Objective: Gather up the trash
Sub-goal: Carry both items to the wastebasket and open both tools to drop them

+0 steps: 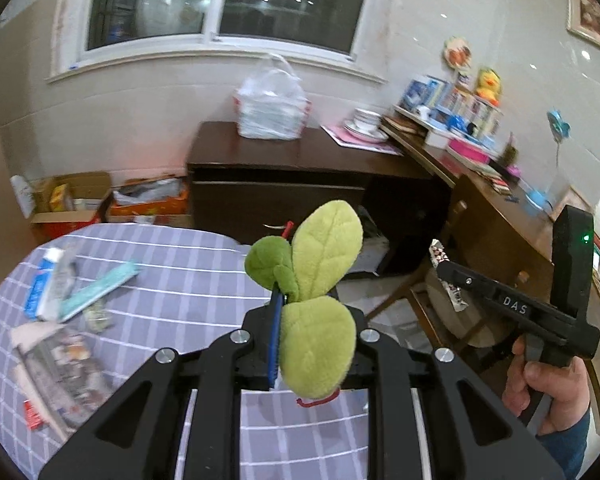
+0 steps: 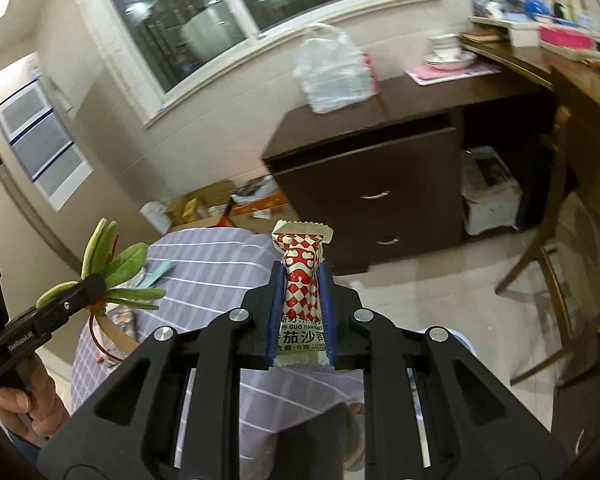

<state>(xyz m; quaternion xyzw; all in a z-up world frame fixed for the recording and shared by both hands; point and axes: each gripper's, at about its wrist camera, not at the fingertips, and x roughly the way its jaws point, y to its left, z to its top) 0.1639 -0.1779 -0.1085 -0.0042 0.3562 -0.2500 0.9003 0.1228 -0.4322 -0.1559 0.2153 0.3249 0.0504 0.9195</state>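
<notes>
My left gripper (image 1: 300, 300) is shut on a green plush leaf toy (image 1: 320, 280) with a red string, held above the edge of the round table (image 1: 180, 280). In the right wrist view the same plush leaf toy (image 2: 116, 268) sticks out of the left gripper (image 2: 96, 284) at the left. My right gripper (image 2: 302, 276) is shut on a red-and-white sachet (image 2: 302, 264) with printed writing, its crimped top above the blue pads. The left wrist view shows that right gripper (image 1: 440, 260) at the right, a hand (image 1: 548, 392) on its handle, the sachet (image 1: 446, 276) pinched in it.
Wrappers, a tube and a magazine (image 1: 60, 320) lie on the checked purple tablecloth. Behind stand a dark wooden cabinet (image 1: 300, 184) with a white plastic bag (image 1: 272, 108), open cardboard boxes (image 1: 80, 200) on the floor, a cluttered desk (image 1: 480, 168) and a wooden chair (image 2: 556, 264).
</notes>
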